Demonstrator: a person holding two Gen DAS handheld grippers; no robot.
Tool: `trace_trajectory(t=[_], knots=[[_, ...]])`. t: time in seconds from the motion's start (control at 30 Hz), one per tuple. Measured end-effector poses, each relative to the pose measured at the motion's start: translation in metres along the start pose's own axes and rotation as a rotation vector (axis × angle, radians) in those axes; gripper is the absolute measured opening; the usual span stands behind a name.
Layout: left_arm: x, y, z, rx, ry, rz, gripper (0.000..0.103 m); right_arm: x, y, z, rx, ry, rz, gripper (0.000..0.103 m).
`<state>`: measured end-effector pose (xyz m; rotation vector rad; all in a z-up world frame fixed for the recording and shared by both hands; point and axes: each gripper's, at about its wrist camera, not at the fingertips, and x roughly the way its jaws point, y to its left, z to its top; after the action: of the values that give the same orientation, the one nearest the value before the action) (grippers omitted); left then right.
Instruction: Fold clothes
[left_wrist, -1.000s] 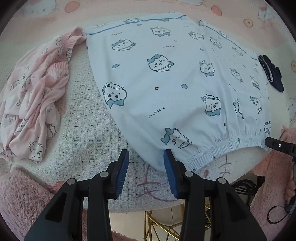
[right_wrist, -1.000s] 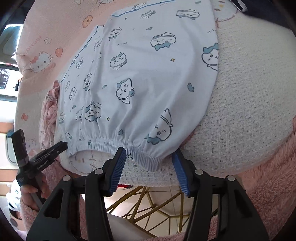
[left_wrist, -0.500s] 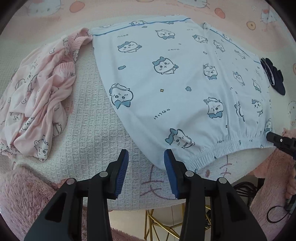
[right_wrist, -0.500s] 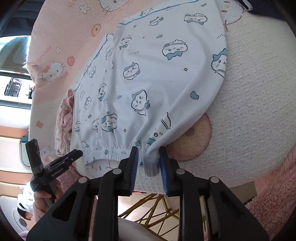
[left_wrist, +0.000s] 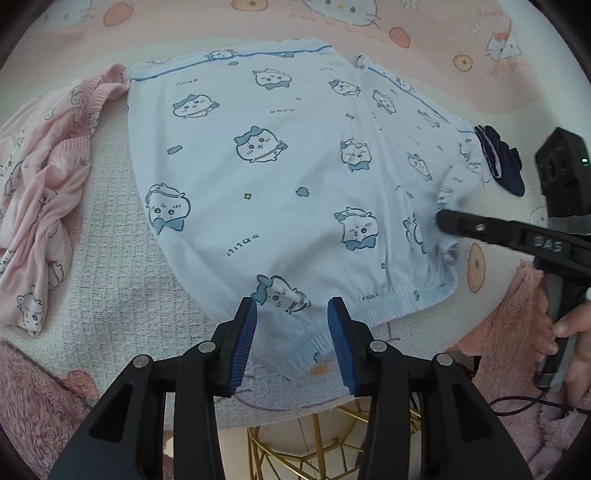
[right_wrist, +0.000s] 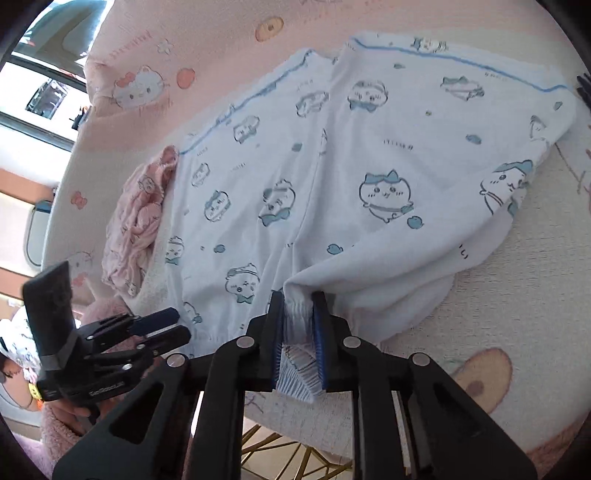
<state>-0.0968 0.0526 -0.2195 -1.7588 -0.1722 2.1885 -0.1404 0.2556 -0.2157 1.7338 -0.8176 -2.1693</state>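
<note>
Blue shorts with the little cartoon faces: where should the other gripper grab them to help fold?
Grab the blue shorts by the elastic waistband corner, coming from the table's near edge. That corner already lies between the left gripper's open fingers, mirroring the corner pinched by the right gripper.

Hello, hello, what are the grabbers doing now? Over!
Right gripper pinching blue shorts waistband, jaws easing. Left gripper open over the hem. Pink clothes heaped beside, not blocking.
</note>
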Motion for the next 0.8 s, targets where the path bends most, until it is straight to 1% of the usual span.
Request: trace_trajectory(t=[0.03, 0.07, 0.1, 0.17, 0.23, 0.33, 0.4, 0.47, 0.53, 0.6, 0.67, 0.7, 0.77, 0.8], knots=[[0.001, -0.003, 0.001, -0.006, 0.001, -0.028, 0.042, 0.009, 0.0, 0.002, -0.001, 0.027, -0.006, 0.02], [0.002, -0.011, 0.0, 0.001, 0.0, -0.057, 0.042, 0.017, 0.0, 0.004, 0.001, 0.048, -0.007, 0.02], [0.004, -0.02, -0.001, 0.01, 0.0, -0.086, 0.042, 0.011, -0.004, 0.001, 0.023, 0.03, 0.023, 0.022], [0.001, -0.038, 0.01, 0.056, -0.006, -0.113, 0.042, -0.012, -0.007, -0.011, 0.053, -0.036, 0.079, 0.024], [0.009, -0.05, 0.027, 0.087, -0.002, -0.139, 0.042, -0.04, -0.012, -0.025, 0.075, -0.111, 0.133, 0.026], [0.024, -0.067, 0.054, 0.13, 0.007, -0.178, 0.042, -0.068, -0.03, -0.043, 0.12, -0.189, 0.145, 0.033], [0.027, -0.062, 0.059, 0.152, 0.029, -0.176, 0.042, -0.068, -0.046, -0.052, 0.153, -0.181, 0.08, 0.035], [0.035, -0.065, 0.066, 0.141, 0.052, -0.177, 0.042, -0.058, -0.063, -0.058, 0.21, -0.121, 0.03, 0.035], [0.042, -0.067, 0.072, 0.122, 0.07, -0.187, 0.042, -0.053, -0.067, -0.061, 0.234, -0.09, 0.043, 0.035], [0.044, -0.066, 0.075, 0.099, 0.079, -0.223, 0.042, -0.051, -0.057, -0.057, 0.185, -0.073, 0.066, 0.035], [0.043, -0.066, 0.079, 0.095, 0.082, -0.255, 0.042, -0.05, -0.041, -0.05, 0.1, -0.058, 0.059, 0.043], [0.045, -0.067, 0.081, 0.1, 0.09, -0.25, 0.042, -0.048, -0.033, -0.047, 0.057, -0.048, 0.059, 0.047], [0.049, -0.071, 0.084, 0.112, 0.109, -0.232, 0.042, -0.04, -0.02, -0.041, -0.015, -0.013, 0.045, 0.047], [0.05, -0.072, 0.086, 0.117, 0.119, -0.229, 0.042, -0.035, -0.015, -0.039, -0.043, -0.002, 0.012, 0.047]])
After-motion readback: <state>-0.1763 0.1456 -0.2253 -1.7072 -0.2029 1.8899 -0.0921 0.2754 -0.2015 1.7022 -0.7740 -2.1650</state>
